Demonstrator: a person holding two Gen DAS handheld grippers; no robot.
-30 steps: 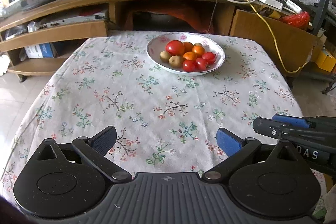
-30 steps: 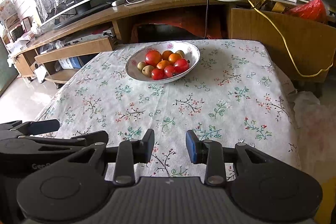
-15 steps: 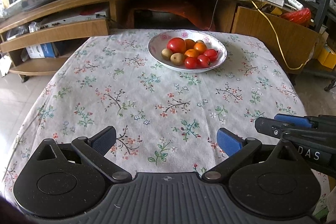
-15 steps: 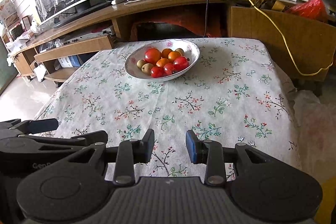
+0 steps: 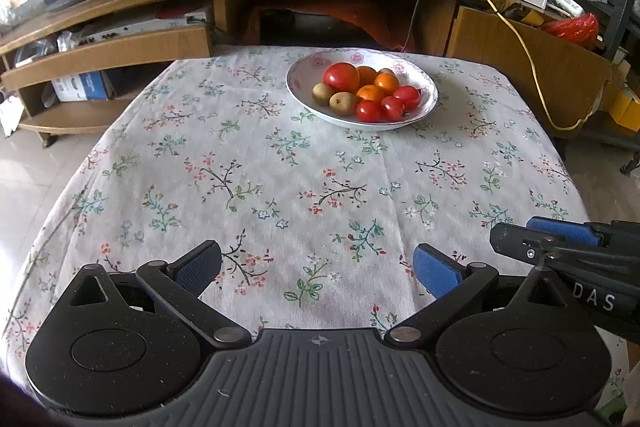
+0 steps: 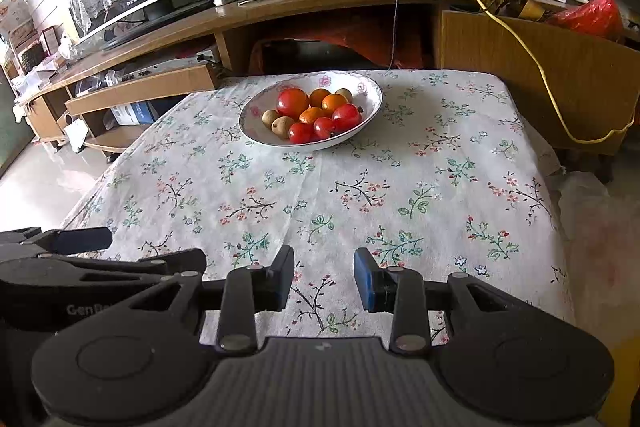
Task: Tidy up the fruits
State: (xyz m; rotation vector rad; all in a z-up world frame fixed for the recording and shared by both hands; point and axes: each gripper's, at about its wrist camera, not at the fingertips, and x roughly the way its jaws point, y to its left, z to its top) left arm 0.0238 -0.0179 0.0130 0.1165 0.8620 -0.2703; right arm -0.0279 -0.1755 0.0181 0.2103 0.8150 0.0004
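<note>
A white flowered bowl [image 5: 304, 71] [image 6: 372, 89] sits at the far side of the table and holds the fruit: a big red tomato [image 5: 341, 77] [image 6: 293, 101], oranges [image 5: 386, 82] [image 6: 334, 102], small red tomatoes [image 5: 368, 110] [image 6: 301, 132] and brown kiwis [image 5: 343, 103] [image 6: 282, 126]. My left gripper [image 5: 318, 271] hangs open and empty over the near edge, far from the bowl. My right gripper [image 6: 323, 277] is beside it, narrower but open, with nothing between its fingers. Each gripper shows at the edge of the other's view.
A floral cloth [image 5: 260, 167] covers the table. Behind it stands a wooden TV cabinet [image 5: 120, 43] with a screen, cables and a yellow cord [image 5: 520, 43]. A red bag [image 5: 572, 27] lies at the far right. Tiled floor [image 5: 24, 163] lies to the left.
Both views have drawn back a little; the bowl looks slightly farther and higher in the frames. The jaws of both grippers have kept the same spacing.
</note>
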